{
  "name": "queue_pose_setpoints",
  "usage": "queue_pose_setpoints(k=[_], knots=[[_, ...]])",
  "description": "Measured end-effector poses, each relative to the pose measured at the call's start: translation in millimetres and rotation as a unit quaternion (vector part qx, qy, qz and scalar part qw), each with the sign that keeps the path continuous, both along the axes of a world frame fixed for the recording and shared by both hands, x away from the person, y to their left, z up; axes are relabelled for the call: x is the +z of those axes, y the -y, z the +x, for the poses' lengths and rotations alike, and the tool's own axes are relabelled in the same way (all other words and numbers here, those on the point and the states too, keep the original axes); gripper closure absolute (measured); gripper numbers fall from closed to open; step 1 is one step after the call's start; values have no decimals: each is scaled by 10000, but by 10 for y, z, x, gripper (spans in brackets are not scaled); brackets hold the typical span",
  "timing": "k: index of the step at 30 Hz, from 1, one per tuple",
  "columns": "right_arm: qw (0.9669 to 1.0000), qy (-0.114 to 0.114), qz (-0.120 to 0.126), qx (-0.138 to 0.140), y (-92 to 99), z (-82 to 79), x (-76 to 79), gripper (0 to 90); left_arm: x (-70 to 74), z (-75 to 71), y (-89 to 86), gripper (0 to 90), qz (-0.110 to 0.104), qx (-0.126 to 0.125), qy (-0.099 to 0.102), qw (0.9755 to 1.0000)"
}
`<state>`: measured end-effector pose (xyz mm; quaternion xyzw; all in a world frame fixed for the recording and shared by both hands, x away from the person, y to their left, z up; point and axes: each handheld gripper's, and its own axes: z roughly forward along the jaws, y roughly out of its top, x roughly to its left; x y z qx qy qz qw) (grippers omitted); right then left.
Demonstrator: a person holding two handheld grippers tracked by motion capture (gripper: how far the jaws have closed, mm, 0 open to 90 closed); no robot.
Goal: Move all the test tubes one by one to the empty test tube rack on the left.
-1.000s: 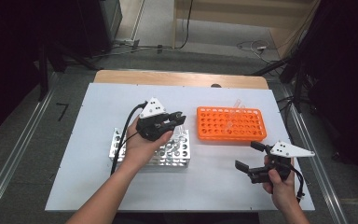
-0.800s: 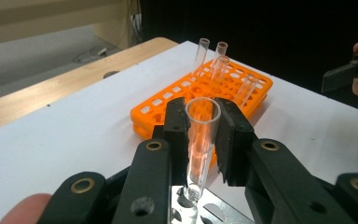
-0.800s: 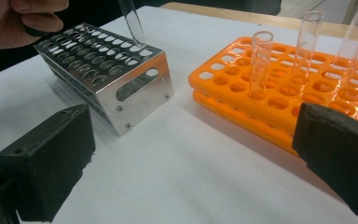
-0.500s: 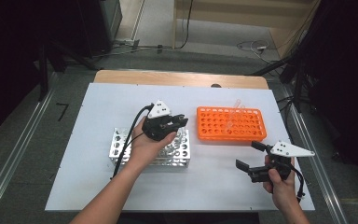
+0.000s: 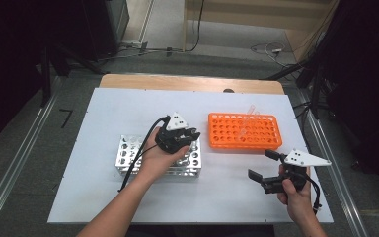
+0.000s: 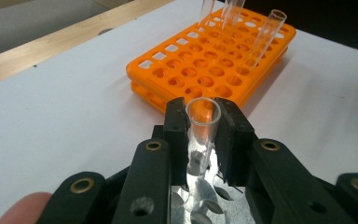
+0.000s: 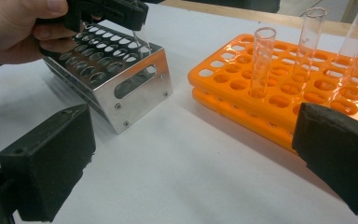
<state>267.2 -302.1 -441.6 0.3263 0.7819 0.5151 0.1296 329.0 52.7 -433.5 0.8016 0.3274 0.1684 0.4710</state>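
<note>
Pinched upright in the left claw (image 6: 204, 140), a clear glass test tube (image 6: 202, 128) is held over the holes of the shiny metal rack (image 7: 121, 77), presumably for seating. Spread wide, the right claw (image 5: 264, 168) is kept idle above the bench (image 5: 103, 113) near the orange plastic rack (image 5: 244, 132).

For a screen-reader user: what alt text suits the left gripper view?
Two black jaws clamp a clear glass test tube upright over a silver metal rack. Beyond, an orange plastic rack on the white table holds more tubes.
</note>
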Motion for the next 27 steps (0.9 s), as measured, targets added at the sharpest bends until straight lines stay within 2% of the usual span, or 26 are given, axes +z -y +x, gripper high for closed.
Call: queue_pose_setpoints(k=[4, 7, 10, 19, 23, 27], knots=[[10000, -18, 5, 9, -13, 3, -10, 0, -13, 6, 22, 756, 169, 14, -64, 9998], [10000, -25, -23, 22, -30, 3, -17, 0, -13, 8, 21, 748, 142, 63, -100, 9998], [10000, -34, -37, 31, -42, 0, -18, 0, -5, 11, 5, 663, 115, 136, -118, 9998], [10000, -65, 8, 17, -29, 11, -13, 0, 61, -101, -147, 416, -399, 252, -112, 9988], [10000, -55, -11, 14, -36, 20, -8, 0, 72, -199, -269, 299, -677, 315, -120, 9971], [10000, -39, -21, 24, -55, 33, 2, 0, 76, -311, -366, 203, -726, 327, -54, 9968]])
